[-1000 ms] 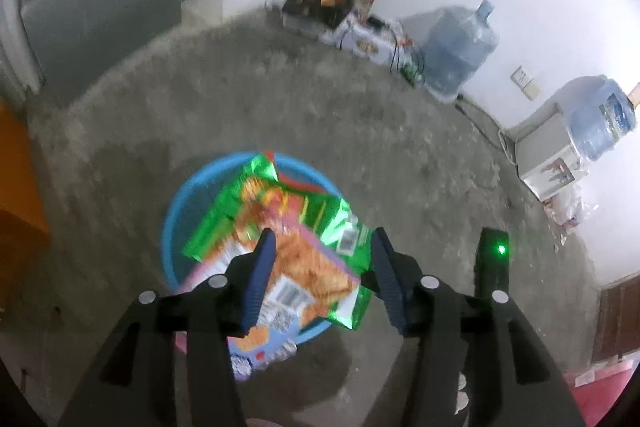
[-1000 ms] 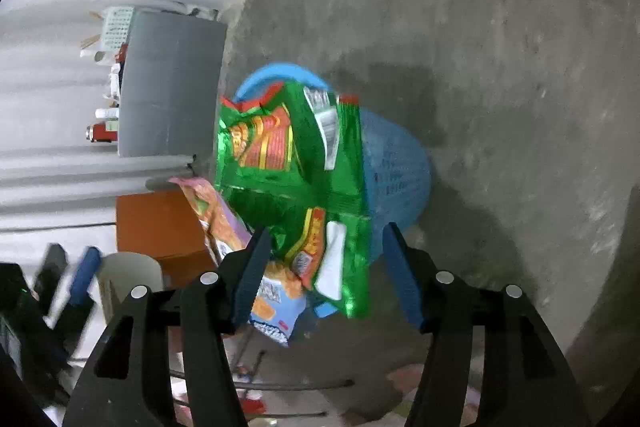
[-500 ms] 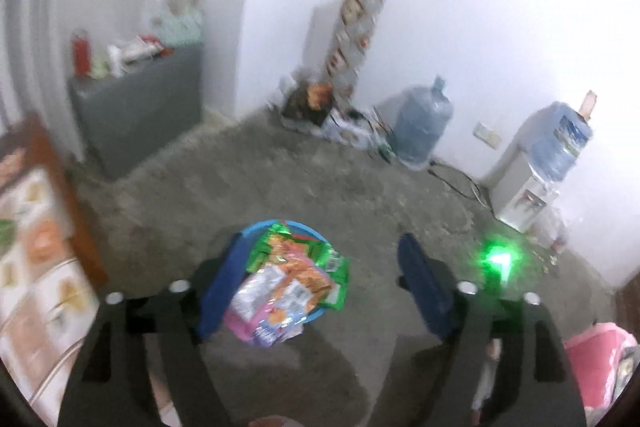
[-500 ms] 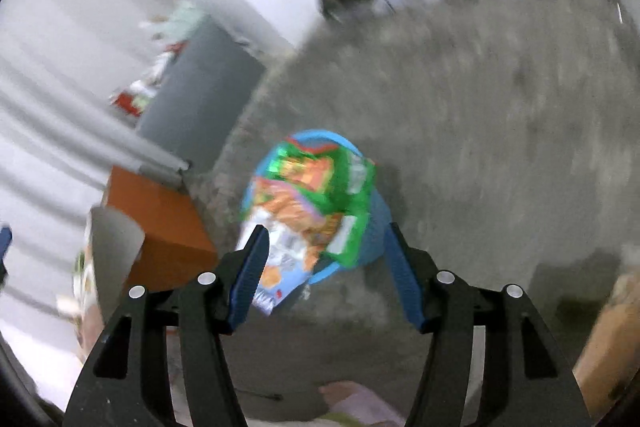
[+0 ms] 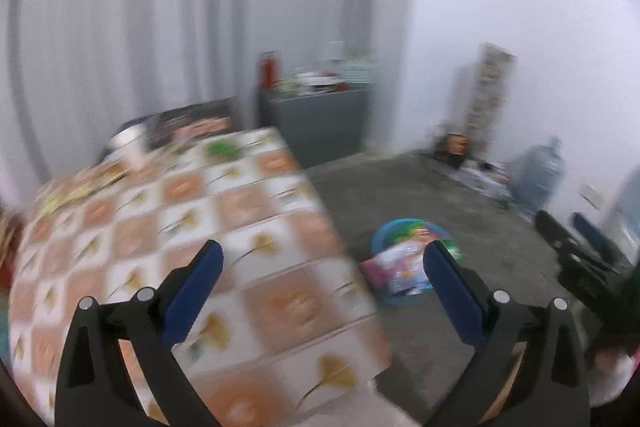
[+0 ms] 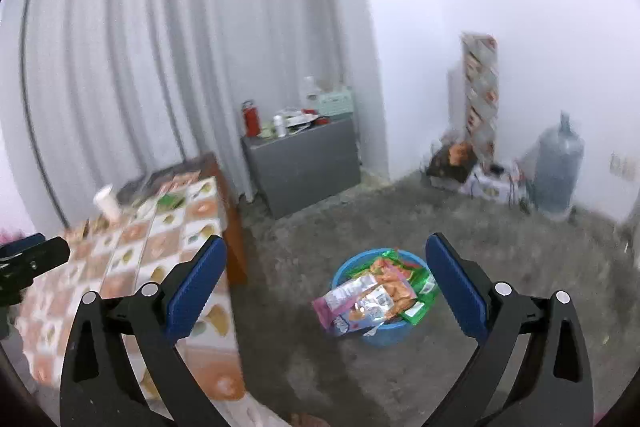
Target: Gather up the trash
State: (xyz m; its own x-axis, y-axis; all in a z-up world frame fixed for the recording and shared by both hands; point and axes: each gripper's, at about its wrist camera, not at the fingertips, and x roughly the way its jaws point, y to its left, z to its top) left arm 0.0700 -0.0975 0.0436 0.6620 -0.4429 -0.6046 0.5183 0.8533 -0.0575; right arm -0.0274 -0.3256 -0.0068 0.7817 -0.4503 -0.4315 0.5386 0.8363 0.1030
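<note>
We have pulled back from the blue basket (image 6: 374, 331); both the left gripper (image 5: 320, 291) and right gripper (image 6: 326, 287) gape, holding nothing. One basket on the floor carries several snack wrappers (image 6: 376, 297) (count unclear), beside one table (image 6: 160, 239).

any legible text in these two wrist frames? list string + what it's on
None legible.
Snack wrappers in the blue basket: print and barcode patches too small and blurred.
Tall patterned panel by the wall: blurred.
Items on the grey cabinet: labels too small.
Water jug: no readable label.
</note>
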